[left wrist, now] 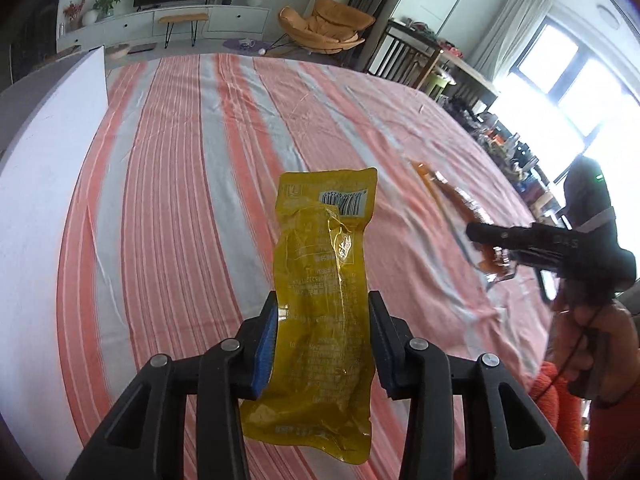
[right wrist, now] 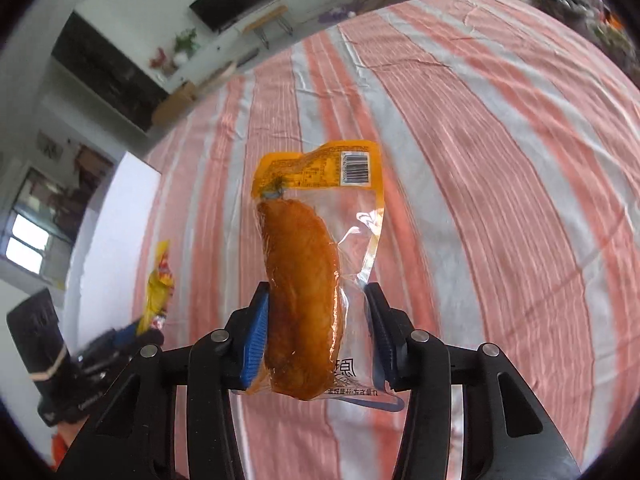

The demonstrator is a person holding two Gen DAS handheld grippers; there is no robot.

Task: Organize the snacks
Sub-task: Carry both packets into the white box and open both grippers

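- Left wrist view: the left gripper (left wrist: 322, 344) is clamped on a yellow pouch (left wrist: 320, 280). Both pads press its sides, and the pouch stands up past the fingertips, lifted clear of the striped cloth (left wrist: 180, 180).
- Off to the right of the fingers, the right gripper (left wrist: 486, 240) carries an orange pack (left wrist: 452, 200), blurred.
- A white board (left wrist: 52, 128) lies far left of the fingers.
- Right wrist view: the right gripper (right wrist: 316, 332) is closed on the orange pack (right wrist: 308, 280), which rises beyond the fingertips above the cloth (right wrist: 480, 160).
- Low to the left, the left gripper (right wrist: 120, 340) shows with its pouch (right wrist: 158, 292).
- Progress, as I judge it: both snacks are picked up, neither placed. No bin or box is visible, so sorting remains.
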